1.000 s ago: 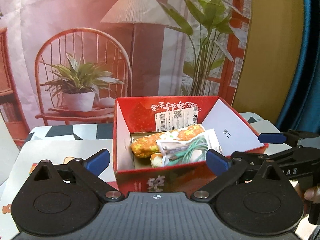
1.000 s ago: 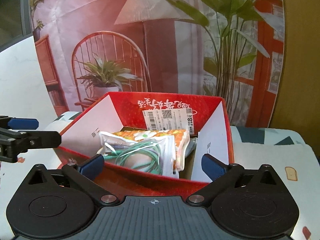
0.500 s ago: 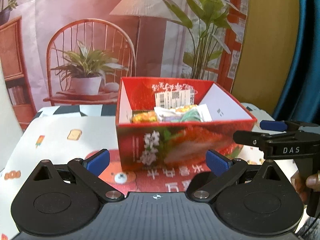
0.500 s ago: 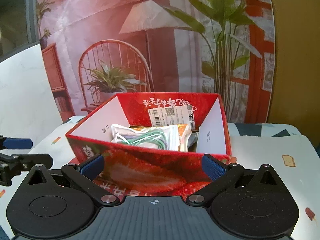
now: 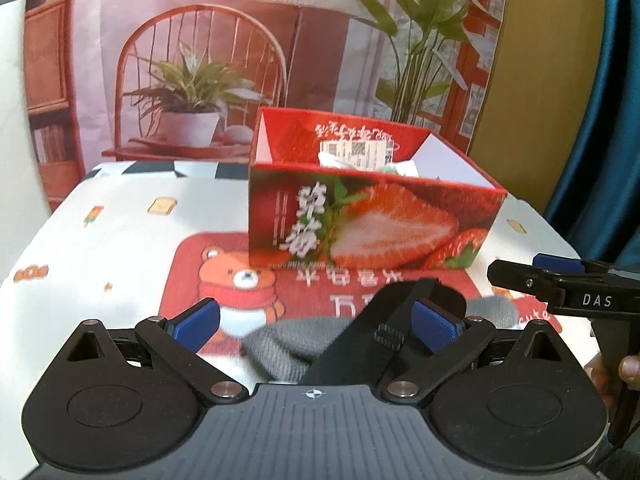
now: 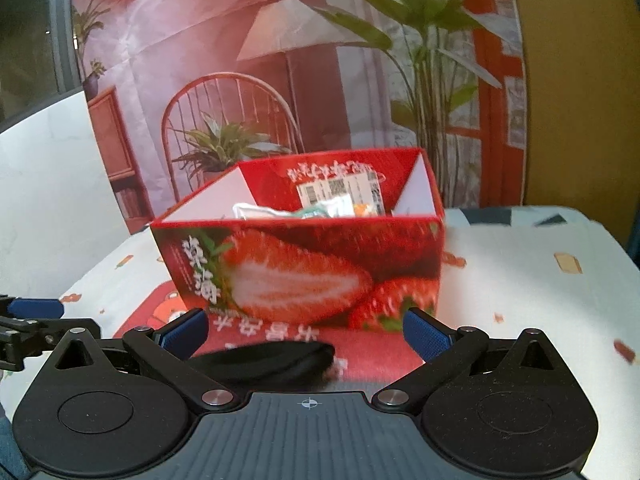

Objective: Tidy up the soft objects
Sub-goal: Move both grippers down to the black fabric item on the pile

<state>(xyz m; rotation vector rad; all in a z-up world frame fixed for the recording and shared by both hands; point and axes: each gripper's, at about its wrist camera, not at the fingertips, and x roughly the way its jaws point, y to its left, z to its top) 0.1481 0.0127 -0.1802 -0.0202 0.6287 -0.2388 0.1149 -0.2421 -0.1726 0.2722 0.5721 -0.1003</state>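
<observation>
Left gripper (image 5: 316, 324): jaws apart, nothing clamped. Grey knit fabric item (image 5: 288, 344) plus black strapped soft item (image 5: 368, 340) lie between its fingers on red bear-print mat (image 5: 224, 280). Right gripper (image 6: 306, 330): also spread, empty; black item at its 6 o'clock. Red strawberry-print cardboard box (image 5: 360, 224) at 12 o'clock, already holds plastic-bagged goods (image 6: 320, 210). Judgement: partly done; grey and black items not yet boxed.

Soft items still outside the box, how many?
2: a grey knit piece and a black strapped item on the red mat before the box. Others may be hidden.
</observation>
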